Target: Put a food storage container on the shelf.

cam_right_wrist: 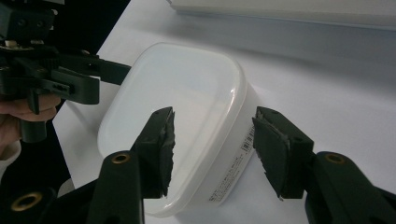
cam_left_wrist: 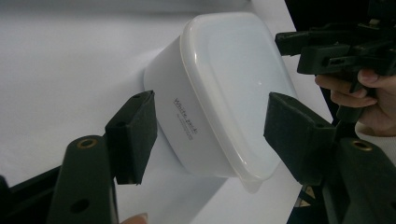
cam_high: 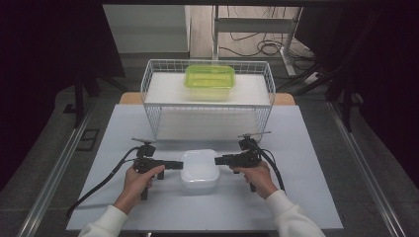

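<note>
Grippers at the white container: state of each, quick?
Left gripper: open, jaws straddling the white lidded container, pads not pressing on it.
Right gripper: open, jaws either side of the container's edge, no grip.

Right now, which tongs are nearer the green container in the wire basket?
Right, slightly. The right tongs sit below the green container and just right of it; the left tongs sit farther left. Both flank the white lidded box.

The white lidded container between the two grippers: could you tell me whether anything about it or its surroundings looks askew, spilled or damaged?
Nothing stands out. The white container sits flat on the table with its lid seated evenly, no spill around it. The left gripper and right gripper flank its ends, jaws open. The green container rests level on the wire rack.
</note>
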Available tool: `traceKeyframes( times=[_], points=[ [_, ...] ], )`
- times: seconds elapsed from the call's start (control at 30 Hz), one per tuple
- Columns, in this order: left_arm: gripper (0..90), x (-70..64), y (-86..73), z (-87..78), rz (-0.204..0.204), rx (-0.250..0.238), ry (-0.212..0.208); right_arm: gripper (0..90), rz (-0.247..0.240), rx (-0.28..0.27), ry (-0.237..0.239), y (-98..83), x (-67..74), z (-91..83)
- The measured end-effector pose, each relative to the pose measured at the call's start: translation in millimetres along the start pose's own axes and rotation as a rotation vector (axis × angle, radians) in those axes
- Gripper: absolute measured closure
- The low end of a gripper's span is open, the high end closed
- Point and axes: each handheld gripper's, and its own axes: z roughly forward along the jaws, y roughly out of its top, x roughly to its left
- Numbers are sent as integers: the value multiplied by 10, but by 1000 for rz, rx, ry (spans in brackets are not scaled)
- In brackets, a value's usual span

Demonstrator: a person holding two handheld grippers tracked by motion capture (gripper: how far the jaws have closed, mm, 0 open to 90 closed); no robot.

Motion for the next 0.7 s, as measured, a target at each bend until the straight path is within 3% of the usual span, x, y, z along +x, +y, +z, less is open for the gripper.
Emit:
traceKeyframes(
  times=[0.3,0.43,0.7],
  points=[
    [404,41,-2,38,-15,19,-33,538,60,0,32,-52,-69,32],
    [468,105,-15,40,-70,5,-104,570,71,6,43,-67,-79,51],
    [599,145,-44,99,-101,17,-158,645,118,26,102,-79,-120,80]
  ],
)
